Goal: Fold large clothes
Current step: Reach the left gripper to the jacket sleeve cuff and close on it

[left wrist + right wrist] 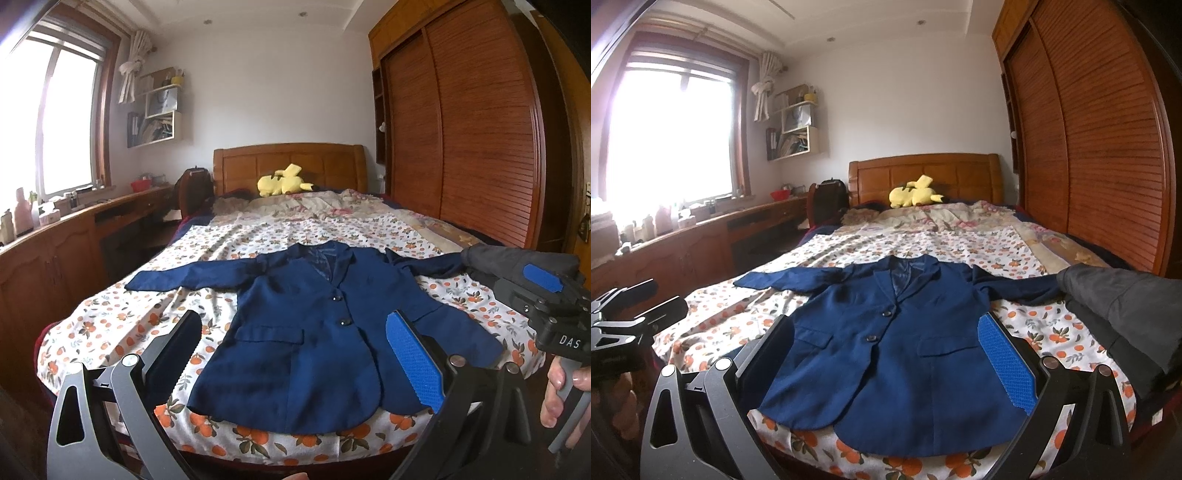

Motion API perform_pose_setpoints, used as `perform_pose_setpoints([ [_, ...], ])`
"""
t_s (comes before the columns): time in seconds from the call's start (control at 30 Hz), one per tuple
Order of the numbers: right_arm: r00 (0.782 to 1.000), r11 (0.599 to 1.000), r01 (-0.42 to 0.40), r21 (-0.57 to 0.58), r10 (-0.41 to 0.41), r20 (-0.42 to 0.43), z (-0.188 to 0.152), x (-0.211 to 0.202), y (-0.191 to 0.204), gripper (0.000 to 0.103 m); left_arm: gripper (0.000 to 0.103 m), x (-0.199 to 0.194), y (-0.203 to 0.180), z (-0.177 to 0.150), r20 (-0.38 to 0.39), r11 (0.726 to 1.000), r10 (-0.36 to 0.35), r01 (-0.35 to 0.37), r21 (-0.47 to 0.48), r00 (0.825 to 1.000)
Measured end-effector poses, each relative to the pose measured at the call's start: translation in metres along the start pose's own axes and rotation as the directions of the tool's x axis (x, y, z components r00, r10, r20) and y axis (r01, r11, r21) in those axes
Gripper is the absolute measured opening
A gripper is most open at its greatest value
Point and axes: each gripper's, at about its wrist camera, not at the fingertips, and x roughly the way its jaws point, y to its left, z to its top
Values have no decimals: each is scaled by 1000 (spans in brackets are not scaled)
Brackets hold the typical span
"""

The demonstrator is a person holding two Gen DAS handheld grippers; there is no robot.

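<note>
A navy blue blazer (306, 332) lies face up and buttoned on the orange-print bedsheet (122, 317), both sleeves spread out sideways. My left gripper (293, 317) hovers open over the foot of the bed, its fingers framing the blazer's lower left half without touching it. The right gripper (546, 291) shows at the right edge of this view, held by a hand (554, 391). In the right wrist view the blazer (894, 362) lies between the wide-open fingers of my right gripper (886, 319), nothing held. The left gripper (631, 314) shows at the left edge.
A dark grey garment (1126, 310) lies on the bed's right side, over the blazer's right sleeve end. A yellow plush toy (282, 181) sits by the wooden headboard (288, 158). A slatted wardrobe (461, 147) flanks the right; a wooden desk counter (55, 240) runs along the left.
</note>
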Motion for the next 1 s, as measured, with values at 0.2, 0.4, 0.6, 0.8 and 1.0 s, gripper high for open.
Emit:
perform_pose_setpoints([
  [0.2, 999, 1000, -20, -22, 20, -29, -6, 22, 6, 97, 101, 24, 14, -10, -42, 1000, 9, -10, -20, 999],
  [0.4, 998, 998, -54, -34, 53, -41, -1, 50, 11, 97, 101, 49, 31, -16, -79, 999, 10, -14, -51, 997],
  [0.6, 996, 995, -82, -48, 81, -31, 8, 74, 20, 97, 101, 70, 45, -15, -88, 997, 40, -45, -58, 995],
  [0.8, 993, 993, -110, -52, 107, -47, 11, 108, 27, 97, 101, 95, 66, -17, -117, 994, 83, -90, -61, 990],
  [1.0, 987, 987, -147, -69, 141, -80, 11, 148, 36, 97, 101, 122, 84, -20, -153, 992, 97, -108, -69, 983],
])
